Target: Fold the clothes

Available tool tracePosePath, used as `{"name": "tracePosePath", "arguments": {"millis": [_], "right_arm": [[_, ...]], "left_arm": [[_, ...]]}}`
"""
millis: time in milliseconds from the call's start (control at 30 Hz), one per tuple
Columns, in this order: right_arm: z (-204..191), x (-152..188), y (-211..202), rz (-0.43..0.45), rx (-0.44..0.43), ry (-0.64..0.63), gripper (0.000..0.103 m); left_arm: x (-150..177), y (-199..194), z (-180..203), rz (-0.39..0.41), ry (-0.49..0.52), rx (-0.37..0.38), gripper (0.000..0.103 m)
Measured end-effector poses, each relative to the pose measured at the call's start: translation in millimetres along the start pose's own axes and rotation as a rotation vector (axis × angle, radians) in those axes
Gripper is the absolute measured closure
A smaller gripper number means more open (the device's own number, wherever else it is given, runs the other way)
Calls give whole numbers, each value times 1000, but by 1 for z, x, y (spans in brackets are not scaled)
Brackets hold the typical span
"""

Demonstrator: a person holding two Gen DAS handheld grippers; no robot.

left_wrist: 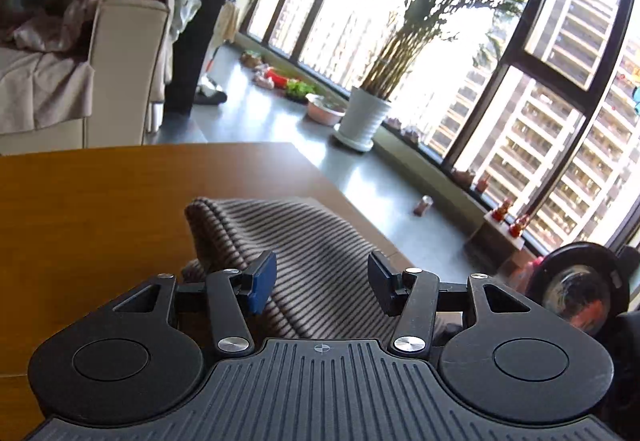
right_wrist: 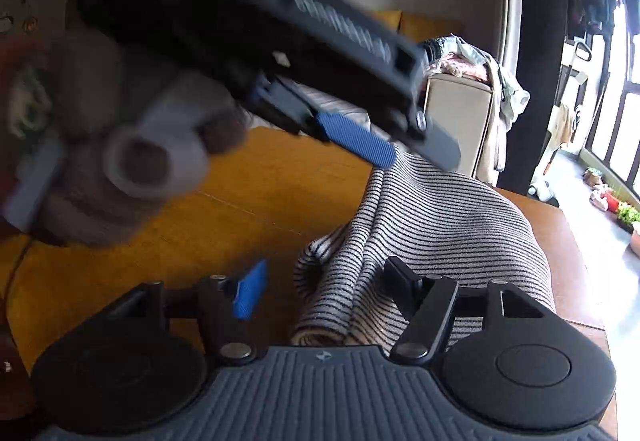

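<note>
Striped knit garment [left_wrist: 304, 265], ribbed and soft, lies bunched in rounded folds on the smooth wooden bench [left_wrist: 100, 201] near its edge. Left gripper [left_wrist: 322, 283] and right gripper [right_wrist: 320, 291] hover over it, jaws spread wide, holding nothing.

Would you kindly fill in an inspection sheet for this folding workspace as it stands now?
Surface: wooden table, bare apart from the garment.
Job's things: striped sweater lying bunched, not yet folded flat.
Clutter: nothing seen on the table.
Grippers: left tongs open above the sweater; right tongs open at its edge.
Cables: a thin dark line at the table's left edge, cannot tell.
Surroundings: sofa piled with clothes, potted plant by the window.
</note>
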State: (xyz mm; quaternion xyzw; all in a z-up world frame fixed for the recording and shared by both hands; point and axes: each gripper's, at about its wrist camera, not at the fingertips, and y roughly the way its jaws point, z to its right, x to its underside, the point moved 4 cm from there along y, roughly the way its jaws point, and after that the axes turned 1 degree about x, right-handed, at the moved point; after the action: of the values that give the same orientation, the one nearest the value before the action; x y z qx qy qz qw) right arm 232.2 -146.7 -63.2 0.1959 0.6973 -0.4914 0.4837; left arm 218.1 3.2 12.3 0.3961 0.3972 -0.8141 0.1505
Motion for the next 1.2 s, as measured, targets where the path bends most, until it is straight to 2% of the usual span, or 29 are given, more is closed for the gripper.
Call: {"name": "tracePosePath", "arguments": {"millis": [67, 100, 133, 200, 367, 400, 467, 500, 533, 567, 633, 667, 733, 833, 900, 1000, 1133, 1200], "right_arm": [[22, 2, -5, -8, -6, 95, 28], [33, 3, -8, -12, -10, 143, 14], [44, 4, -10, -16, -13, 191, 6], [66, 5, -15, -23, -19, 286, 3], [119, 11, -25, -49, -40, 524, 3], [120, 20, -16, -79, -65, 566, 7], [116, 29, -5, -103, -132, 621, 26], [112, 24, -6, -98, -137, 609, 30], [108, 15, -13, -71, -141, 567, 40], [103, 6, -20, -43, -145, 526, 45], [94, -11, -34, -1, -164, 437, 50], [90, -16, -39, 9, -167, 389, 50], [82, -13, -36, -27, -105, 288, 50], [82, 10, -23, -119, 2, 227, 49], [83, 16, -27, -105, 16, 226, 48], [79, 17, -27, -92, 36, 187, 46], [74, 10, -26, -91, 45, 132, 41], [77, 5, -35, -67, 56, 124, 35]], "left_arm": [[8, 24, -12, -54, -2, -44, 55], [12, 26, -17, -54, -12, -44, 59], [16, 27, -22, -54, -23, -43, 59], [17, 24, -25, -45, -42, -33, 59], [19, 22, -22, -48, -1, -53, 59], [17, 23, -22, -49, -4, -50, 59], [15, 25, -22, -53, -10, -49, 59], [14, 24, -23, -54, -7, -59, 59], [14, 24, -23, -54, -3, -67, 59], [14, 23, -24, -55, 0, -76, 59], [13, 22, -28, -50, -11, -82, 58], [13, 21, -32, -50, -29, -75, 58], [12, 19, -40, -49, -61, -66, 56], [5, 8, -42, -20, -67, -88, 60], [-6, -6, -37, 28, -62, -92, 59], [-24, -16, -25, 87, -42, -50, 58], [-18, 25, -26, -11, -38, -49, 58], [-12, 36, -34, -26, -52, -53, 60]]}}
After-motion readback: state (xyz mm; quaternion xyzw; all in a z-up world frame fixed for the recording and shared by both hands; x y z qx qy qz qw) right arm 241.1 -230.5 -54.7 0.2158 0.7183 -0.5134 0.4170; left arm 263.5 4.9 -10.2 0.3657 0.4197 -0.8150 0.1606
